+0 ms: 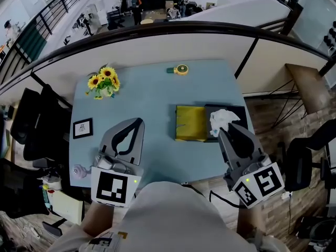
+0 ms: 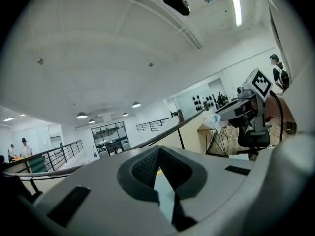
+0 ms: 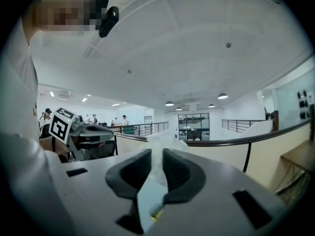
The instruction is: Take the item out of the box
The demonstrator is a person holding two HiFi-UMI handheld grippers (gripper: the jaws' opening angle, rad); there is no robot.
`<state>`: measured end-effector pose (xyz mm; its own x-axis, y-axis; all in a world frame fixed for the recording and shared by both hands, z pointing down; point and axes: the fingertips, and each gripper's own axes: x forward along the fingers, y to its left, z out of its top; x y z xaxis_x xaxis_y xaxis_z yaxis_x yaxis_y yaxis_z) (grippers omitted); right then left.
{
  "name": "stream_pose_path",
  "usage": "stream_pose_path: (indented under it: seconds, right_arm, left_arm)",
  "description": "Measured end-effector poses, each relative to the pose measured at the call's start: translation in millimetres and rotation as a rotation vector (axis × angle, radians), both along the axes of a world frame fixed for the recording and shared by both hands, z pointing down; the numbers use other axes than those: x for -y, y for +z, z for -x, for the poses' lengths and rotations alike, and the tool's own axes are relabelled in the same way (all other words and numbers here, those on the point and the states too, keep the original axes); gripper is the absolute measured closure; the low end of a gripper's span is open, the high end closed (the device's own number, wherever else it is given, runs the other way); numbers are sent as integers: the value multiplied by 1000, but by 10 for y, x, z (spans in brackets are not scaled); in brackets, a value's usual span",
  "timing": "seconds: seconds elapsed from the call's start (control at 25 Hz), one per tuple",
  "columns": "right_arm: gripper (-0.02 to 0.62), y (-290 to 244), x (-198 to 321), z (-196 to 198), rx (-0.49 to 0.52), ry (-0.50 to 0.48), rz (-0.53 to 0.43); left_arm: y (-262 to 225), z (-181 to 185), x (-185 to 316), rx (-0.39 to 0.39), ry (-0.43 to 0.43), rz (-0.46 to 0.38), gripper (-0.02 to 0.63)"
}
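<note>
An open box lies at the table's right side, a black tray (image 1: 239, 111) with a yellow flap (image 1: 190, 123) folded out to its left. My right gripper (image 1: 227, 126) is shut on a crumpled white item (image 1: 222, 118), which hangs over the black tray. In the right gripper view the white item (image 3: 156, 146) fills the gap between the dark pads (image 3: 179, 173). The left gripper view shows it from the side (image 2: 212, 117), with a bluish edge. My left gripper (image 1: 138, 121) hovers over the table left of the box, its tips together and nothing between them (image 2: 160, 168).
A pot of sunflowers (image 1: 105, 82) and a small framed picture (image 1: 82, 128) stand on the blue table's left part (image 1: 152, 93). A yellow tape measure (image 1: 179, 70) lies at the far edge. Black chairs (image 1: 31, 125) stand left, a railing (image 1: 210, 30) behind.
</note>
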<state>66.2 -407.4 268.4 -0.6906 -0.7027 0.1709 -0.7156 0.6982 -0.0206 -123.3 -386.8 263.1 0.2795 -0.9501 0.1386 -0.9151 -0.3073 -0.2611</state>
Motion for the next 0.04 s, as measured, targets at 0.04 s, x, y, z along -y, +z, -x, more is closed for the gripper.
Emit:
stream_pose_path:
  seconds: [0.04]
  right_arm:
    - [520, 2, 3, 1, -2, 0, 1]
  left_arm:
    - [-4, 4, 0, -2, 0, 0, 603]
